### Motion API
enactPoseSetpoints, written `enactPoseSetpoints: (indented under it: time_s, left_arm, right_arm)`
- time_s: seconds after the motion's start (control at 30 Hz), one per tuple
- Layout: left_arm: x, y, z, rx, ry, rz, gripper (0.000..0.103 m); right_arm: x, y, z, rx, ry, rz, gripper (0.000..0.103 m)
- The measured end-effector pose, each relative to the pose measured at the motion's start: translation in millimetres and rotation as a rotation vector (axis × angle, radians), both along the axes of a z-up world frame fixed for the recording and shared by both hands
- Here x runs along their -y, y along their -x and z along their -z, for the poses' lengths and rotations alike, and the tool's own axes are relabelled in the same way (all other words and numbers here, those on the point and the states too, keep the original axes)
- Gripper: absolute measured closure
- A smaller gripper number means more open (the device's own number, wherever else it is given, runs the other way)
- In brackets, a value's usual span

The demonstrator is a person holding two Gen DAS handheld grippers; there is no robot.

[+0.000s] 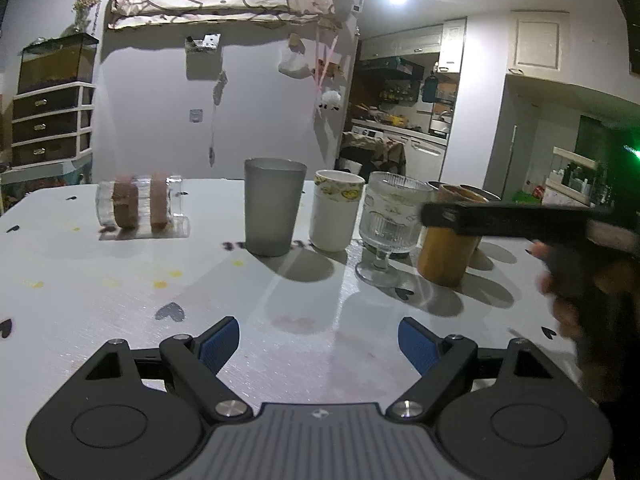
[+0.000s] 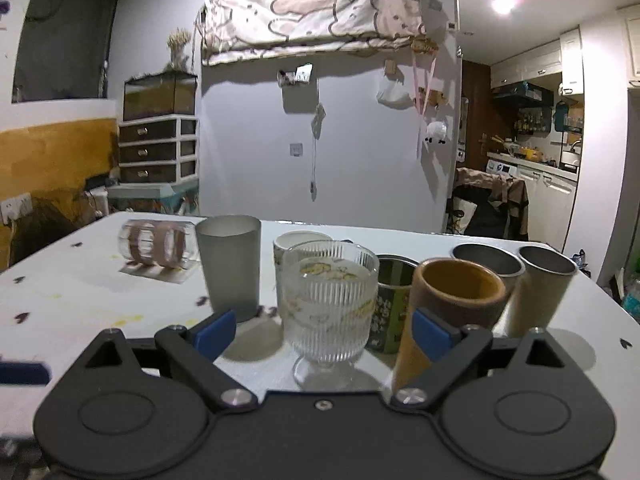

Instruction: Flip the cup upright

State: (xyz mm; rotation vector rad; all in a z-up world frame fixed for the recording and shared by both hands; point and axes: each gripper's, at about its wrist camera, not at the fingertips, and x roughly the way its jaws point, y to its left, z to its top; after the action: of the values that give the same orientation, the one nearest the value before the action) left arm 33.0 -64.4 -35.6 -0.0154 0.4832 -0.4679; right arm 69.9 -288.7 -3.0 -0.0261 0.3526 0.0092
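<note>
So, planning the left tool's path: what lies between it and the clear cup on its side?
Only bare tabletop with small heart marks and yellowish spots, seen in the left wrist view, separates the open left tool from the clear cup.

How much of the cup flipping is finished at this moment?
Mostly done: the grey tumbler, ribbed goblet and brown cup stand upright. Nothing is in hand; both grippers' jaws are open and empty. Left: the clear banded cup lies on its side.
</note>
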Motion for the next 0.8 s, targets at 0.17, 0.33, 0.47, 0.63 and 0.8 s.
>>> enactPoseSetpoints:
  time_s: [0.17,0.33,0.47,0.63,0.8]
  left_arm:
    - [0,3,-3,0.024,-0.011,-0.03,0.015]
    - [1,6,-8,0.047,-0.018,-0.07,0.015]
    - [0,11,-10,0.071,-0.011,-0.112,0.005]
    - [-1,20,-13,0.102,-0.006,-0.146,0.0]
    - [0,25,-13,0.116,-0.024,-0.171,0.0]
  right_arm:
    - [3,42,-4,0.05,-0.005,0.018,0.007]
    - [7,70,-4,0.071,-0.031,0.023,0.007]
    - [5,84,0,0.078,-0.007,0.045,0.005]
    - [8,95,5,0.076,-0.009,0.053,0.002]
    - [10,103,9,0.075,-0.023,0.059,0.0]
